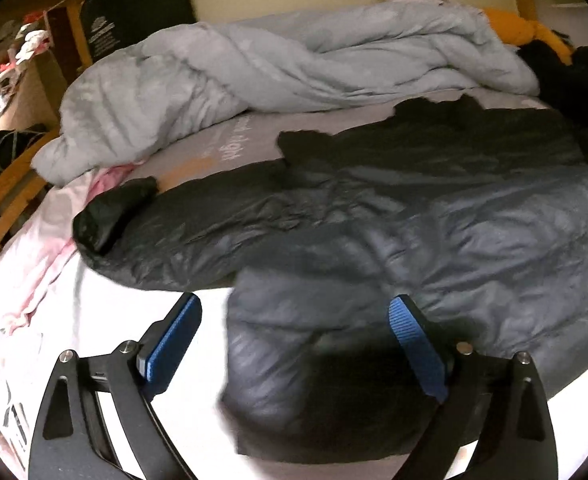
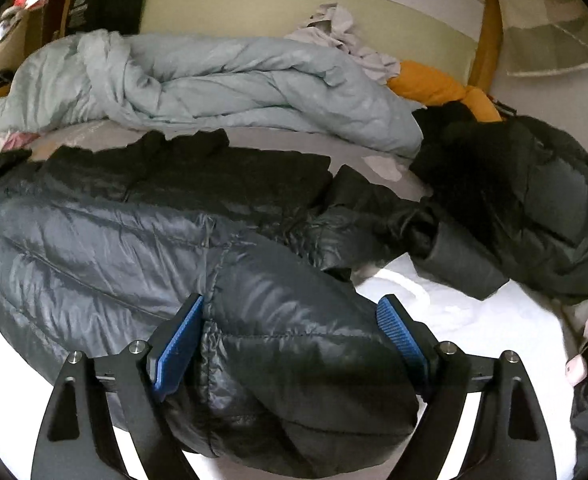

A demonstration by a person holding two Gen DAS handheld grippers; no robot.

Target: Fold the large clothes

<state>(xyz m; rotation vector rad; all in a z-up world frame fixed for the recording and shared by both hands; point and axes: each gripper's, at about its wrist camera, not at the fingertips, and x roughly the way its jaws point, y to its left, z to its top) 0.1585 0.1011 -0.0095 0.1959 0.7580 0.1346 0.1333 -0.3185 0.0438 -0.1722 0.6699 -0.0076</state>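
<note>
A large dark quilted puffer jacket point(image 1: 434, 216) lies spread on the bed, one sleeve point(image 1: 142, 228) stretched to the left. My left gripper point(image 1: 294, 308) is open, its blue pads point(image 1: 174, 344) wide apart over the jacket's near left hem corner. The same jacket point(image 2: 114, 240) fills the right wrist view. My right gripper point(image 2: 294, 308) is open, its pads point(image 2: 178, 340) either side of the jacket's bulging near right corner point(image 2: 294, 360). Neither gripper pinches the fabric.
A crumpled pale blue duvet point(image 1: 254, 68) lies across the back of the bed. A second dark garment point(image 2: 534, 208) is heaped at the right, orange cloth point(image 2: 434, 84) behind it. Pink-white fabric point(image 1: 34, 260) lies at the left by the wooden bed frame point(image 1: 10, 200).
</note>
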